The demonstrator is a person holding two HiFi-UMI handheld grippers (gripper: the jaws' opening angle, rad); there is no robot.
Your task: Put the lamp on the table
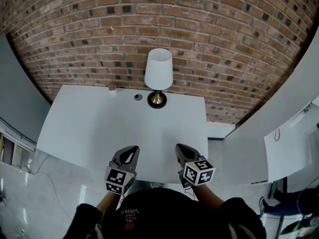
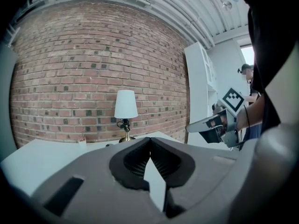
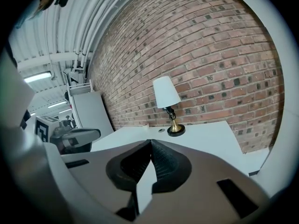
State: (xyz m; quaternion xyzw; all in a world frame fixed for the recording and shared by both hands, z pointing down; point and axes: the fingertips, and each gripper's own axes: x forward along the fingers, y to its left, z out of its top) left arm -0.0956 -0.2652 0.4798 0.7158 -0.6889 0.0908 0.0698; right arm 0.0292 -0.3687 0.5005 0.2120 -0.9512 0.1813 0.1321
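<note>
The lamp is set upright at the far edge of the bench, by the brick wall. The left tongs and the right tongs are held closed, empty, at the near edge.

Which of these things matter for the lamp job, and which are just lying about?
Part of the job: lamp, upright on the white table; left gripper, right gripper, both shut, empty.
Just lying about: small brown object; small round grey disc beside the lamp.
</note>
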